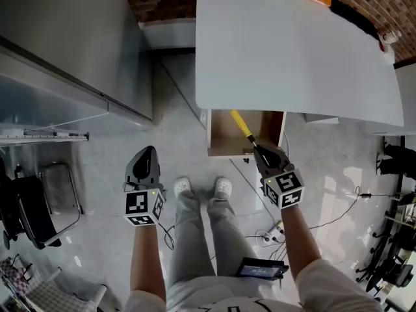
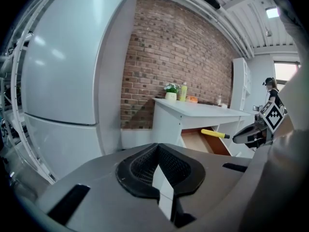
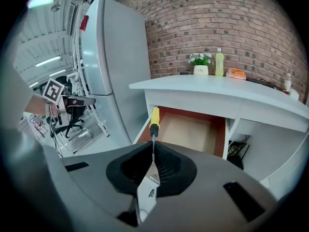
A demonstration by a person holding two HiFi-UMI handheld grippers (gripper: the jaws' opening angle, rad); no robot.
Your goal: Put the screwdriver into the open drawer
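The screwdriver [image 1: 241, 125] has a yellow handle and a thin metal shaft. My right gripper [image 1: 260, 152] is shut on the shaft, and the handle points forward over the open drawer [image 1: 225, 144]. In the right gripper view the handle [image 3: 154, 119] hangs above the drawer's left front corner [image 3: 145, 130], with its wooden bottom [image 3: 190, 129] bare. My left gripper [image 1: 145, 162] is held out to the left over the floor, shut and holding nothing. From the left gripper view the screwdriver [image 2: 215, 133] and the right gripper [image 2: 251, 134] show at the right.
The drawer hangs under a white table [image 1: 292, 51] that carries a plant pot [image 3: 201, 69], a bottle [image 3: 219, 62] and an orange item [image 3: 236, 73]. A tall fridge [image 1: 71, 44] stands at the left. Cables [image 1: 276, 229] lie on the floor, and the person's shoes [image 1: 203, 187] are below the drawer.
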